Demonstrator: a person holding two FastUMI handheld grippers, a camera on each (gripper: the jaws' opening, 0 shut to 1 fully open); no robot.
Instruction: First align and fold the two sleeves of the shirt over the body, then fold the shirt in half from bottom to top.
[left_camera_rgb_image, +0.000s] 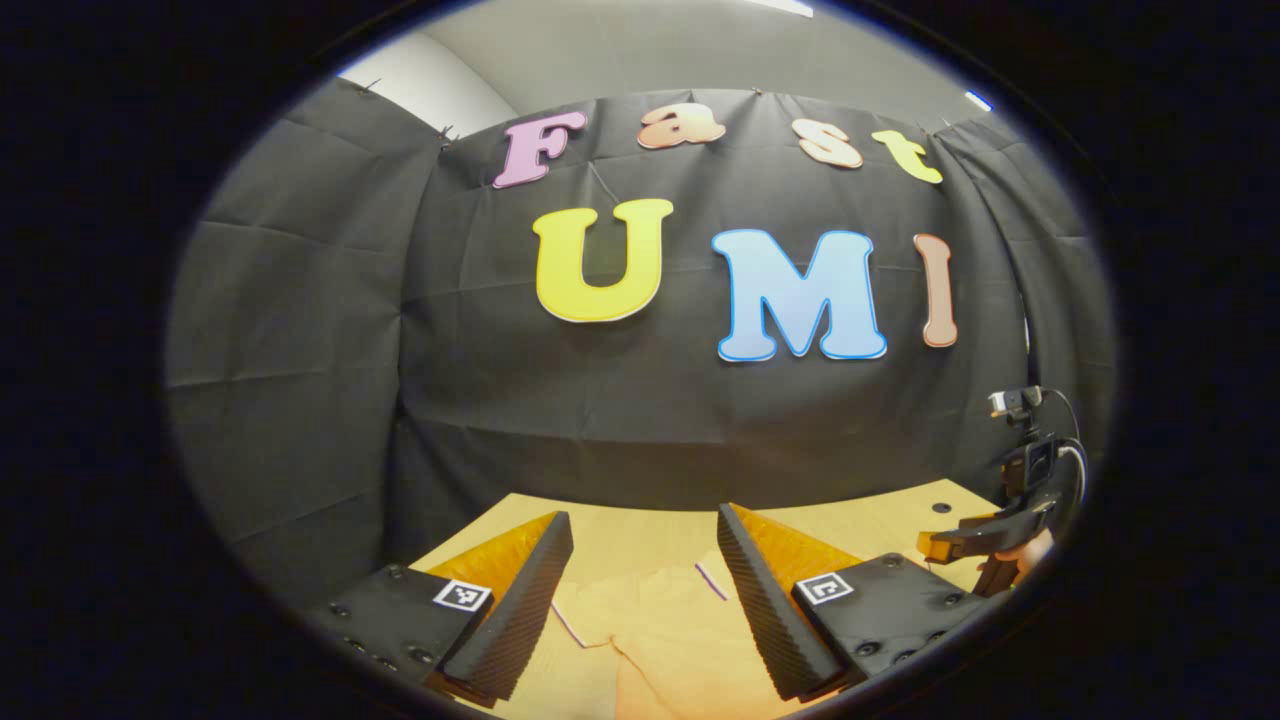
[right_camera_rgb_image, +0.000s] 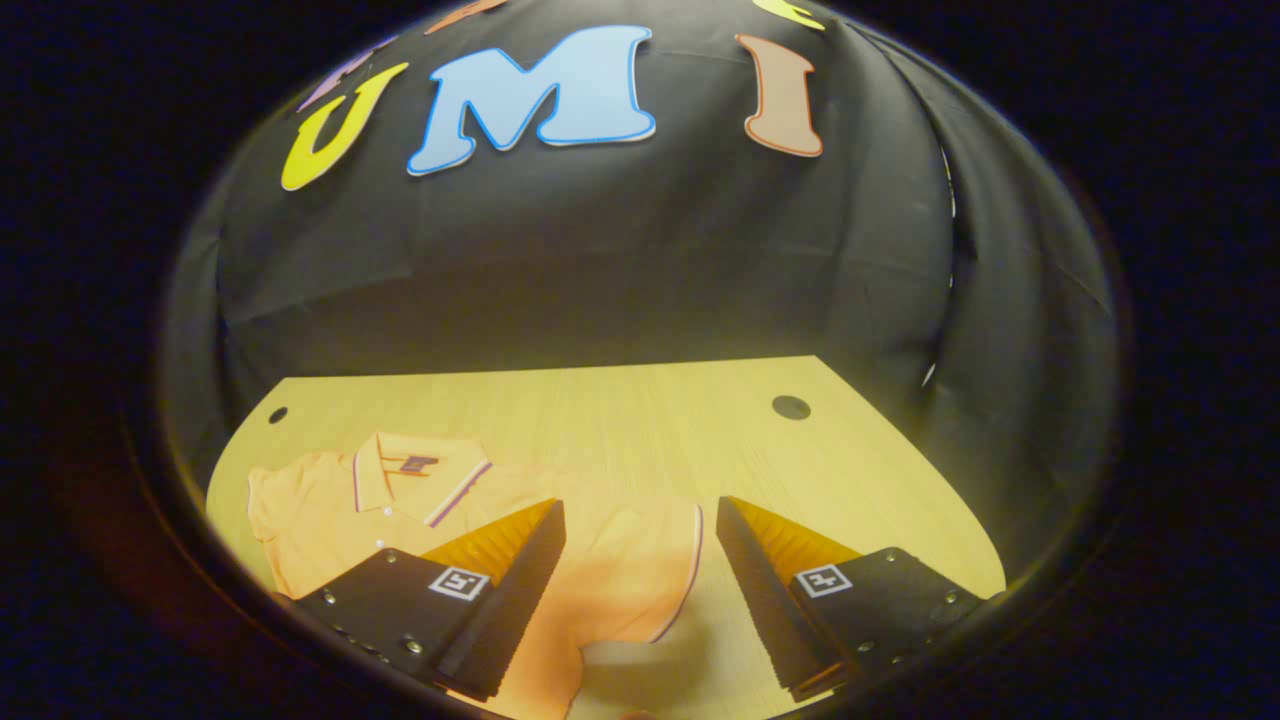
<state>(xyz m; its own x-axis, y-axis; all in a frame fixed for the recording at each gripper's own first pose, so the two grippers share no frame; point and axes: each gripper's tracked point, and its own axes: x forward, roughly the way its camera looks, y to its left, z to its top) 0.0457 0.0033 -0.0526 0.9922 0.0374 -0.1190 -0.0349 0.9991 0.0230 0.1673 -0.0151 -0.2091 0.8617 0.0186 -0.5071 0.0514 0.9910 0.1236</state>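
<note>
With both jaws spread above the pale yellow polo shirt (right_camera_rgb_image: 330, 505) on the wooden tabletop (right_camera_rgb_image: 640, 420), the right gripper (right_camera_rgb_image: 640, 570) risks pinching the sleeve (right_camera_rgb_image: 640, 575) together with the body layer beneath, and this would drag the whole shirt askew.

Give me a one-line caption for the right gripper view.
Open right gripper hovers over a sleeve of the unfolded polo shirt on the wooden table.

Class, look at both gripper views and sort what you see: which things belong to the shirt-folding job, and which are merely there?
Part of the job:
- yellow polo shirt, lying flat, sleeves not yet folded
- its sleeve lying between the fingers of the right gripper
- left gripper, open above the shirt

Merely there:
- wooden table
- round hole in the table
- black cloth wall
</note>
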